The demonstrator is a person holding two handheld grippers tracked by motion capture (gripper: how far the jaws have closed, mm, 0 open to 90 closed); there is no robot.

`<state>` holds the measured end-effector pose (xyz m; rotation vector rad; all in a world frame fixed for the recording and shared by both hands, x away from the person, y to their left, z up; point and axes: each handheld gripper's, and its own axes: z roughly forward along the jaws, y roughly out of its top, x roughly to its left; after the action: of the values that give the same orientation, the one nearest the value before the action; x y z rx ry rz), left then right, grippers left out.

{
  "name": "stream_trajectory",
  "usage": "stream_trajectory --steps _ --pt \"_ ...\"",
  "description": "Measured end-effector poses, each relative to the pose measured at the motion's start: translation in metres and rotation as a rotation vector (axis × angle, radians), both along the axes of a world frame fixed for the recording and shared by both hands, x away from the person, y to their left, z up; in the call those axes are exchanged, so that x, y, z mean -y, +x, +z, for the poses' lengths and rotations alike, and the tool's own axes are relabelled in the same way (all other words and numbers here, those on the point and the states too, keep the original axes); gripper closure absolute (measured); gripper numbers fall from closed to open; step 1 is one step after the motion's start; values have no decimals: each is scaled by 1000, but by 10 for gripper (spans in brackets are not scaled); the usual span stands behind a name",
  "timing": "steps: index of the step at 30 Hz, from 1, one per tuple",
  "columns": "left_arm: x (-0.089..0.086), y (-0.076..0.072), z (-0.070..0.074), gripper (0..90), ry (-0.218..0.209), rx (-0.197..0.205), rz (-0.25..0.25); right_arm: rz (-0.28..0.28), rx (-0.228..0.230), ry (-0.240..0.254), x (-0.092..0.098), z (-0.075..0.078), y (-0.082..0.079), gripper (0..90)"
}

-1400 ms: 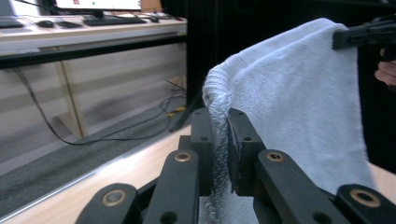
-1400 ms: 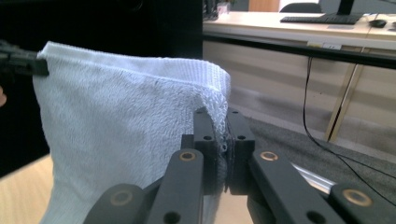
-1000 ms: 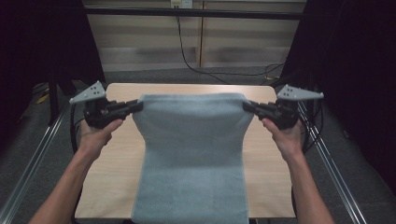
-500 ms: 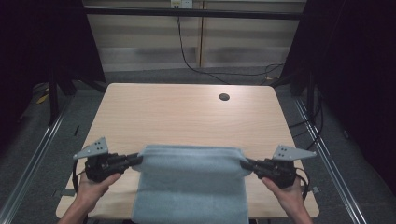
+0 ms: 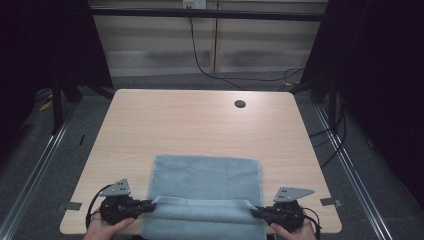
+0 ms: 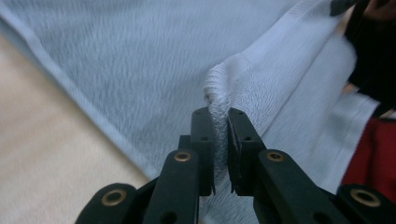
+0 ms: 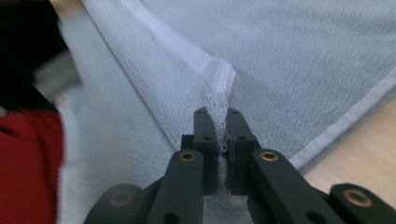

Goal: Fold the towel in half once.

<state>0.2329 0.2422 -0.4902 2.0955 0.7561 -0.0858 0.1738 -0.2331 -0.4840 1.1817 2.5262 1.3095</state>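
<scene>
At the near edge of the table (image 5: 150, 125), the left tongs (image 5: 150, 204) and right tongs (image 5: 254, 213) each pinch a corner of the grey-blue towel (image 5: 207, 175), jaws clamped on the cloth. The towel's held edge stretches between them; its far part lies flat on the table, and its near part is cut off below the frame. Beyond the towel, a dark round hole (image 5: 240, 104) sits near the table's far edge. No writing is legible anywhere.

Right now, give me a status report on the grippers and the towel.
Left gripper and right gripper each shut on a towel corner. Towel partly laid on the table, near edge lifted. Nothing in the way.
</scene>
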Motion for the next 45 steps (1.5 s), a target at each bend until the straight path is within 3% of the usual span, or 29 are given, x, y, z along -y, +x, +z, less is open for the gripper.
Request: stream_trajectory --steps 2,4,6,8,9,15,17,19,23,29,30,33,45 --pt "2 3 -8 824 25 -13 -1 6 -14 -55 -5 -3 2 860" --pt "3 7 -11 824 18 -20 -4 4 -30 -93 -8 -9 7 861" --pt "4 10 -13 824 12 -12 3 1 -33 -99 -9 -10 12 862" --pt "7 15 -12 824 31 17 6 -11 -25 -108 -9 -10 23 862" --pt "9 20 -12 824 48 38 10 -12 -19 -108 -8 -11 28 862" --pt "12 63 -14 825 56 62 72 -45 -8 -118 -9 -12 75 863" --pt "14 77 -14 824 71 99 73 -58 -7 -123 -9 -13 89 863" --pt "16 91 -14 824 67 83 94 -67 1 -125 -9 -13 102 864" --pt "22 117 -14 824 86 93 131 -90 2 -134 -9 -14 127 863" --pt "25 144 -17 824 68 87 168 -135 2 -110 -7 -17 156 863" --pt "27 148 -17 824 70 98 173 -140 0 -113 -6 -16 160 863" --pt "28 158 -19 824 50 77 194 -159 7 -93 -4 -19 171 863" --pt "36 197 -15 824 93 65 278 -234 11 -107 -8 -19 216 863"
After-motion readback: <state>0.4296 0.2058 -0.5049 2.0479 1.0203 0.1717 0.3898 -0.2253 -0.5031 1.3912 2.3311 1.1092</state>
